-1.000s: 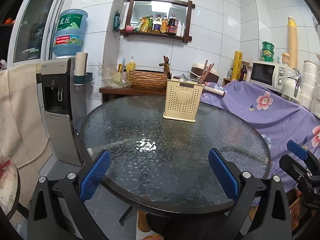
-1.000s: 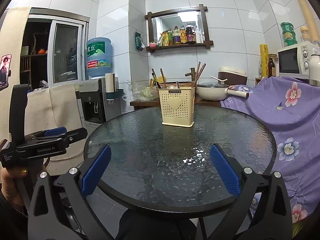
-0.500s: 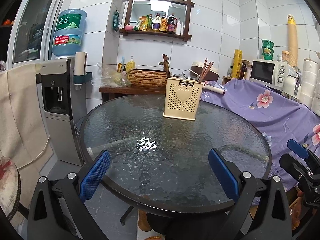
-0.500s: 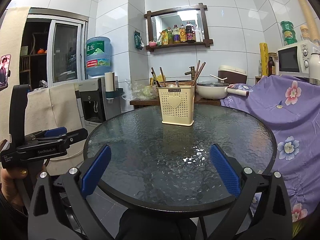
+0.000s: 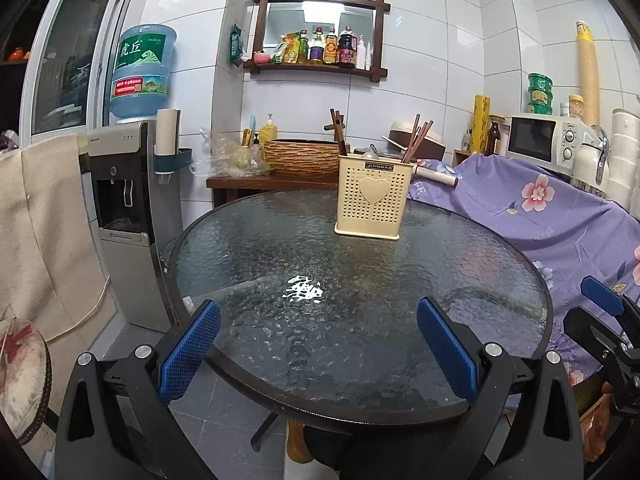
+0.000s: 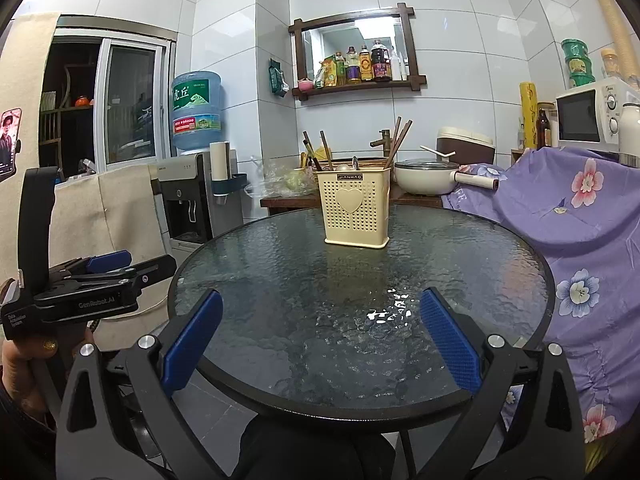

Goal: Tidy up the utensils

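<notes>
Chopsticks [image 6: 401, 138] and a spoon [image 6: 354, 163] stand upright in the cream perforated caddy [image 5: 373, 201], which sits toward the far side of the round pebbled-glass counter [image 5: 460, 280]. Sticks judged light, stiff, thin and smooth, likely to swivel; best pinched just above the caddy rim. Caddy plastic, probably light and tippy. Left gripper [image 5: 320, 344] and right gripper [image 6: 320, 336] hover at the counter's near edge, well apart from the caddy, fingers spread wide, holding nothing
</notes>
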The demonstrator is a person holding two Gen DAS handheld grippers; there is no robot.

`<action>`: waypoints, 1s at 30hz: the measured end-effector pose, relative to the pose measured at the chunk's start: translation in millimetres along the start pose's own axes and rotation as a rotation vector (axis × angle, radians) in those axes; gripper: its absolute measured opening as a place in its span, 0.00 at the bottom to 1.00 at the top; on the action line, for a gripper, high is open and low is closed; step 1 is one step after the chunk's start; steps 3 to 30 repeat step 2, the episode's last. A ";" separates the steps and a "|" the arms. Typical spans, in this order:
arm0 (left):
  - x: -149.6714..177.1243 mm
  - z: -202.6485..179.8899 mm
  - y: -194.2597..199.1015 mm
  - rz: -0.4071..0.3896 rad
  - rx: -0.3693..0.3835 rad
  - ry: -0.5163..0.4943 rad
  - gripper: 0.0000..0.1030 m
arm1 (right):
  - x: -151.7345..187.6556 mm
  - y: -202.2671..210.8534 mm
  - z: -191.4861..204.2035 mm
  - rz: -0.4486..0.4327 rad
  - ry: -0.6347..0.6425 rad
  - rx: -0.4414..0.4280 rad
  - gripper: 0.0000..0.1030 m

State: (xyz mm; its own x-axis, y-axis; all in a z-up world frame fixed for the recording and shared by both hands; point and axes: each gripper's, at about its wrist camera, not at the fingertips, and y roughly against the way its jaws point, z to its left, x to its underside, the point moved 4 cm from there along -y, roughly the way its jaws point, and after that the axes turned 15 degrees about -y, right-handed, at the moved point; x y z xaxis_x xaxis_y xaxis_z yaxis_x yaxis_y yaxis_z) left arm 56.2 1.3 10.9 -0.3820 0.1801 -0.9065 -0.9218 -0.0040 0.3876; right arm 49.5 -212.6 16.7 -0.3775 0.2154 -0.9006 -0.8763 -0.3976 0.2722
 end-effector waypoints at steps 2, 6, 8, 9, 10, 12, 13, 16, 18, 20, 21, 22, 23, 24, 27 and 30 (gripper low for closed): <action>0.4 0.0 -0.3 0.002 -0.001 -0.001 0.94 | 1.0 -0.1 -0.5 0.001 -0.001 0.000 0.94; 0.4 0.0 -0.3 0.002 -0.001 -0.001 0.94 | 1.0 -0.1 -0.5 0.001 -0.001 0.000 0.94; 0.4 0.0 -0.3 0.002 -0.001 -0.001 0.94 | 1.0 -0.1 -0.5 0.001 -0.001 0.000 0.94; 0.4 0.0 -0.3 0.002 -0.001 -0.001 0.94 | 1.0 -0.1 -0.5 0.001 -0.001 0.000 0.94; 0.4 0.0 -0.3 0.002 -0.001 -0.001 0.94 | 1.0 -0.1 -0.5 0.001 -0.001 0.000 0.94; 0.4 0.0 -0.3 0.002 -0.001 -0.001 0.94 | 1.0 -0.1 -0.5 0.001 -0.001 0.000 0.94; 0.4 0.0 -0.3 0.002 -0.001 -0.001 0.94 | 1.0 -0.1 -0.5 0.001 -0.001 0.000 0.94; 0.4 0.0 -0.3 0.002 -0.001 -0.001 0.94 | 1.0 -0.1 -0.5 0.001 -0.001 0.000 0.94; 0.4 0.0 -0.3 0.002 -0.001 -0.001 0.94 | 1.0 -0.1 -0.5 0.001 -0.001 0.000 0.94; 0.4 0.0 -0.3 0.002 -0.001 -0.001 0.94 | 1.0 -0.1 -0.5 0.001 -0.001 0.000 0.94; 0.4 0.0 -0.3 0.002 -0.001 -0.001 0.94 | 1.0 -0.1 -0.5 0.001 -0.001 0.000 0.94; 0.4 0.0 -0.3 0.002 -0.001 -0.001 0.94 | 1.0 -0.1 -0.5 0.001 -0.001 0.000 0.94; 0.4 0.0 -0.3 0.002 -0.001 -0.001 0.94 | 1.0 -0.1 -0.5 0.001 -0.001 0.000 0.94; 0.4 0.0 -0.3 0.002 -0.001 -0.001 0.94 | 1.0 -0.1 -0.5 0.001 -0.001 0.000 0.94; 0.4 0.0 -0.3 0.002 -0.001 -0.001 0.94 | 1.0 -0.1 -0.5 0.001 -0.001 0.000 0.94; 0.4 0.0 -0.3 0.002 -0.001 -0.001 0.94 | 1.0 -0.1 -0.5 0.001 -0.001 0.000 0.94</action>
